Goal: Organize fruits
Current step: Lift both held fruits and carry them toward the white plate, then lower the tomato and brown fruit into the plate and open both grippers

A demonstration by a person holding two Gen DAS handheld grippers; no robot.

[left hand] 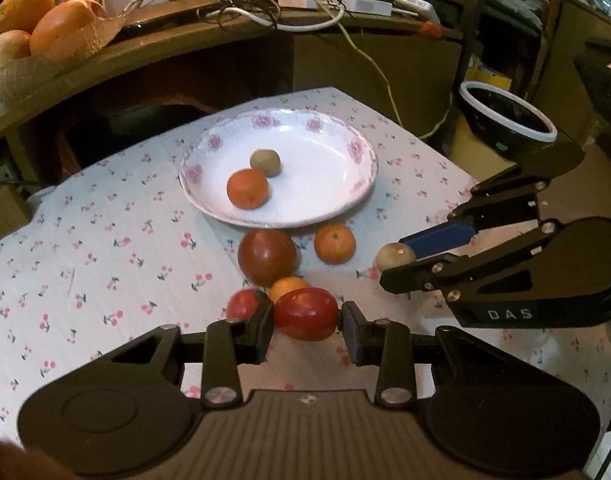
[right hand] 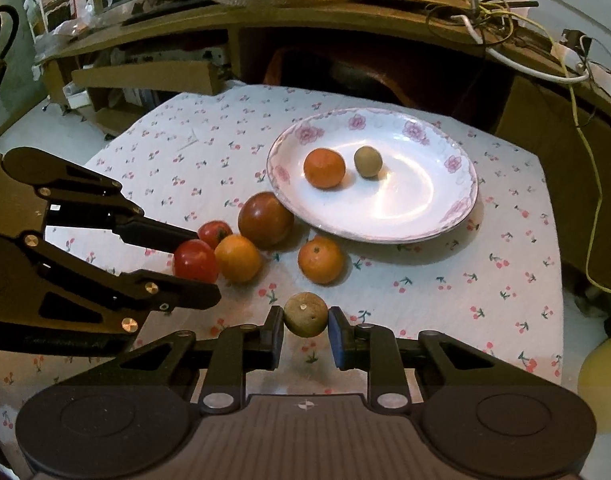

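A red tomato is sitting between the fingers of the left gripper, which is closing on both its sides, near the table's near edge. Just right of it, the right gripper is gripping a small brown fruit. Beyond them a dark red tomato, two oranges and a smaller tomato are lying loose. Farther off, the floral plate is holding a tangerine and a second brown fruit.

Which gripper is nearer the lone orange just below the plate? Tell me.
Right, narrowly. The right gripper, holding a small brown fruit, sits just beside the orange; the left gripper, clamping a red tomato, is farther off.
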